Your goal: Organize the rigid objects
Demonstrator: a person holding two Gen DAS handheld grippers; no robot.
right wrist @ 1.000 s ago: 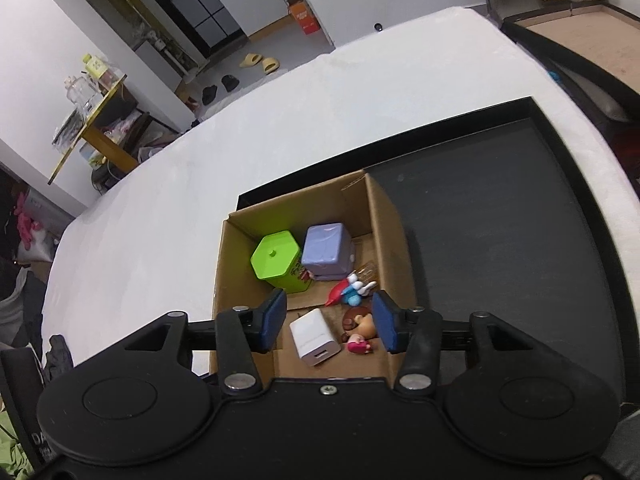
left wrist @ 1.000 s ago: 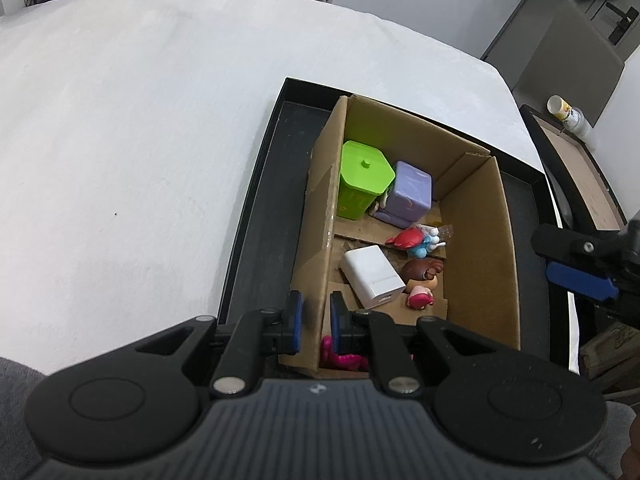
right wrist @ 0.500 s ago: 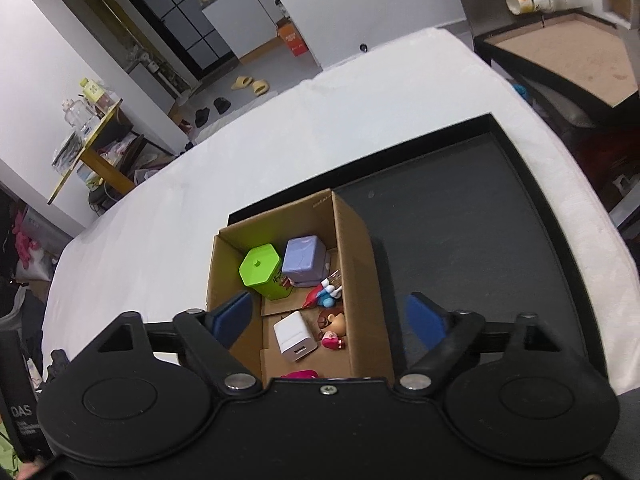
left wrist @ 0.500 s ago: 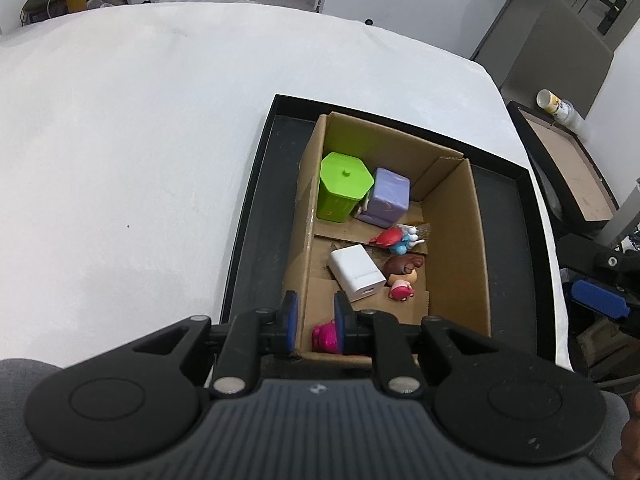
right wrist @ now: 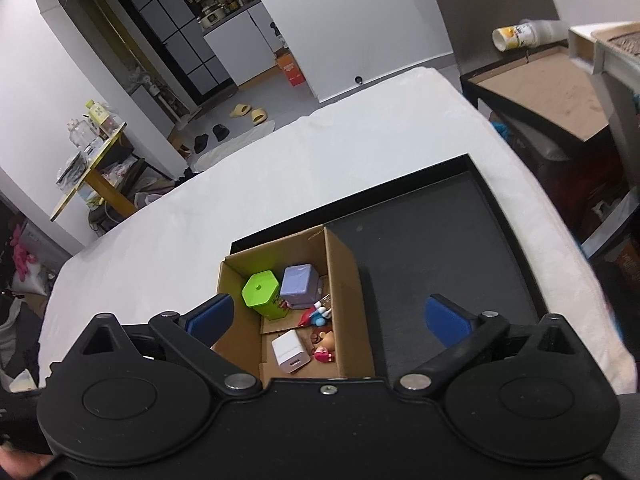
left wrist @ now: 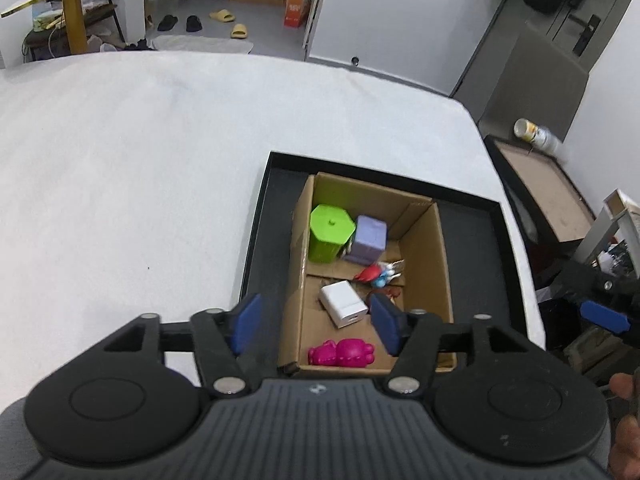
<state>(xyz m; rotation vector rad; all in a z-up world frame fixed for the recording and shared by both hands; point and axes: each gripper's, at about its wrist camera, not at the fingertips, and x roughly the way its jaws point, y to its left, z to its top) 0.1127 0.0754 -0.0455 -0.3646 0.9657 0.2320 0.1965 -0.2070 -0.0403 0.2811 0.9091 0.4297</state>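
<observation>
Left wrist view, left tool spread apart above cardboard box, pink toy, white charger, green container inside, right tool also apart, black tray beneath.

The left claw has a black body with a ribbed grey panel near the camera, two round black discs, silver screws on its angular arms, and blue pads on the fingers. The right claw is all black and smooth, with the same discs, silver screws and blue pads. A little bare skin shows at the right edge of the left view.
</observation>
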